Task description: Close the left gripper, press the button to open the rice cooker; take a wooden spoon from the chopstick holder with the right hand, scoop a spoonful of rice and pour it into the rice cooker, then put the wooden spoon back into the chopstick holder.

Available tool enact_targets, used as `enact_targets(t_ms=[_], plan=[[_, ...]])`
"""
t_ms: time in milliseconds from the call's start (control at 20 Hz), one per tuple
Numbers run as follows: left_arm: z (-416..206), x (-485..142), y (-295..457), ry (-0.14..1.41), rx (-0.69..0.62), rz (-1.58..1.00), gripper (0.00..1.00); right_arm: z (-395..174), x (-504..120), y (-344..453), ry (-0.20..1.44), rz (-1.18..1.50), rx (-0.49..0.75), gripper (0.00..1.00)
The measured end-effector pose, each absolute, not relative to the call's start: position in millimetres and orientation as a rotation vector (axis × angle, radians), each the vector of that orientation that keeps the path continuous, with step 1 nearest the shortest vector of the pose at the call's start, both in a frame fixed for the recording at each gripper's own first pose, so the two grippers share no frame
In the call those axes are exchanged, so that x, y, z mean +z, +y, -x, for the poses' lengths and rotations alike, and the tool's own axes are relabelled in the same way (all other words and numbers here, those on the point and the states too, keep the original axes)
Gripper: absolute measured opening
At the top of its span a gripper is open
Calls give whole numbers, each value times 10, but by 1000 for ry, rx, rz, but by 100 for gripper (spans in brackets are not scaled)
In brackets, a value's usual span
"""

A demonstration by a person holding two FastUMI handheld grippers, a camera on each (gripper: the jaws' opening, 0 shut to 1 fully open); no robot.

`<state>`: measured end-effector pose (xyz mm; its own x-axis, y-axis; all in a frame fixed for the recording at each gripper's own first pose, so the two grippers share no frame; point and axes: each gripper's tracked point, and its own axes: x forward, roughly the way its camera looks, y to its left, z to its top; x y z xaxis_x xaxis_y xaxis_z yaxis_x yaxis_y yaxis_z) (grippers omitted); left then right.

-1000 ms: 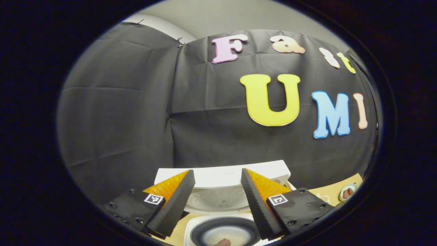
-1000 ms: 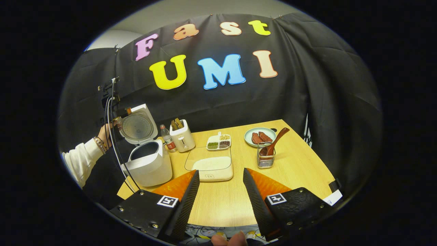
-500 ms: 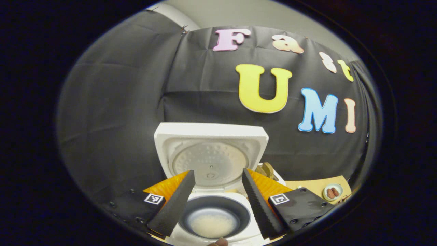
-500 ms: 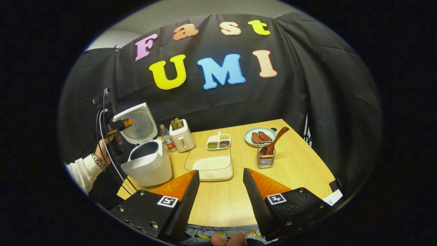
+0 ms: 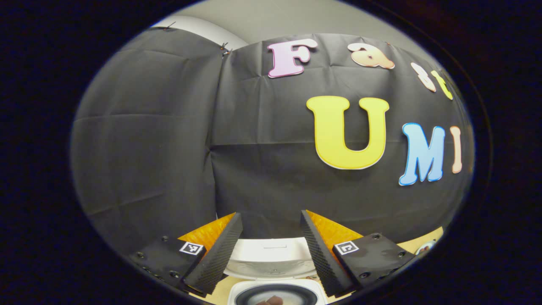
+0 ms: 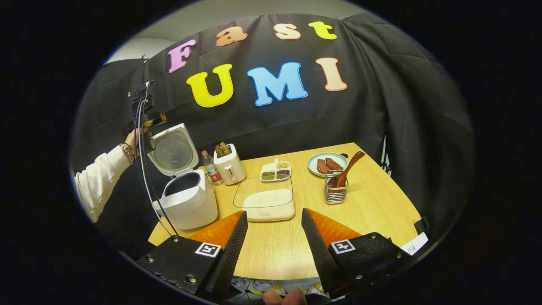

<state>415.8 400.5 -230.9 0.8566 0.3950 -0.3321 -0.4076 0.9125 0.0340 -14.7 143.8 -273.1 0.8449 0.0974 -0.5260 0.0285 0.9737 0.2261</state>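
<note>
The white rice cooker (image 6: 186, 201) stands at the table's left end with its lid (image 6: 173, 149) up. In the left gripper view the lid (image 5: 271, 256) and the rim of the dark inner pot (image 5: 277, 293) lie low between the fingers. My left gripper (image 5: 269, 213) is open and empty, raised above the cooker and facing the wall; the right gripper view shows it in a hand (image 6: 146, 120) beside the lid. A wooden spoon (image 6: 346, 168) leans in the wire chopstick holder (image 6: 336, 193). My right gripper (image 6: 274, 212) hangs open and empty over the table's near edge, in front of the rice container (image 6: 266, 202).
A toaster (image 6: 230, 168) and a small bottle (image 6: 210, 168) stand right of the cooker. Behind the rice container sit a divided dish of grains (image 6: 276, 171) and a plate of meat (image 6: 327, 164). Cables (image 6: 148, 182) hang from the left gripper past the cooker.
The left gripper dipped toward the open pot half a second ago and has since lifted and tilted up, so the cooker sits lower in its view. The right gripper edged slightly forward.
</note>
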Motion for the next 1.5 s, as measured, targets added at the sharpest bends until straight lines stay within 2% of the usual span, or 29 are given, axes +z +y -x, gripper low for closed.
enact_targets(t_ms=[100,150,400,650,750,1100,1400,1500], plan=[[-4175,-2659,3965,437,415,91,96,148,-2747,1431,572,-250,30,79],[-4213,-2548,4014,361,415,69,96,143,-2746,1435,574,-257,29,79],[-4296,-2573,3971,441,377,40,94,124,-2764,1488,578,-250,47,79],[-4372,-2667,4001,491,376,93,100,172,-2791,1558,591,-233,68,79],[-4315,-2660,3969,495,382,103,98,197,-2804,1529,592,-243,60,79],[-3452,-2691,3508,430,359,81,96,191,-2791,1413,576,-268,26,79],[-2726,-3124,3148,432,349,81,98,219,-2822,1455,582,-269,34,79],[-2542,-3480,3075,459,334,86,96,236,-2843,1469,588,-270,36,79]])
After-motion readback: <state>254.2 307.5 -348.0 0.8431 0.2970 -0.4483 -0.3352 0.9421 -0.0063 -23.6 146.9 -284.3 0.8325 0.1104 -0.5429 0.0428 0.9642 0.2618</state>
